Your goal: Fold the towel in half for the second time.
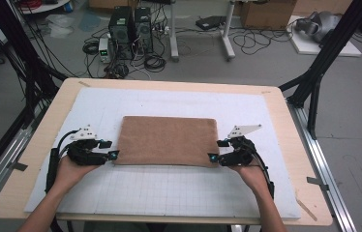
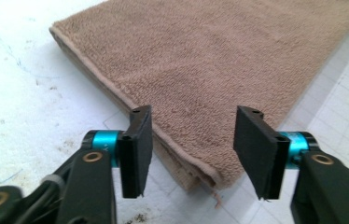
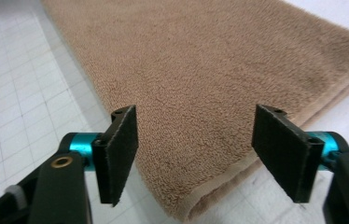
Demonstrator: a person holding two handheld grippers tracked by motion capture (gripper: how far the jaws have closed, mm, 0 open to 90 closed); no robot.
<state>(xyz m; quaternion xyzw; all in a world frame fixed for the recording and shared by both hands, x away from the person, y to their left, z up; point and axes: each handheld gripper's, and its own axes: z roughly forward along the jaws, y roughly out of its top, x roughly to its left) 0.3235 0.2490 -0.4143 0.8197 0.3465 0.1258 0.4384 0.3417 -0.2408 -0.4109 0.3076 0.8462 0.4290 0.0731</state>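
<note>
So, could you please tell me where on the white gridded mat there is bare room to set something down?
Bare white gridded mat lies between the folded brown terry towel and the near edge, and in a strip beyond the towel's far edge. It is crowded at the towel's near corners, where the open left gripper and open right gripper sit.

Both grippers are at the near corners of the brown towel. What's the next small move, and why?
Probably ease both forward and down, then close. The left gripper and right gripper stand open, each straddling a near corner of the folded towel, with no pad yet pressing the cloth. The layered edge sits between the jaws, so a short advance should catch it.
</note>
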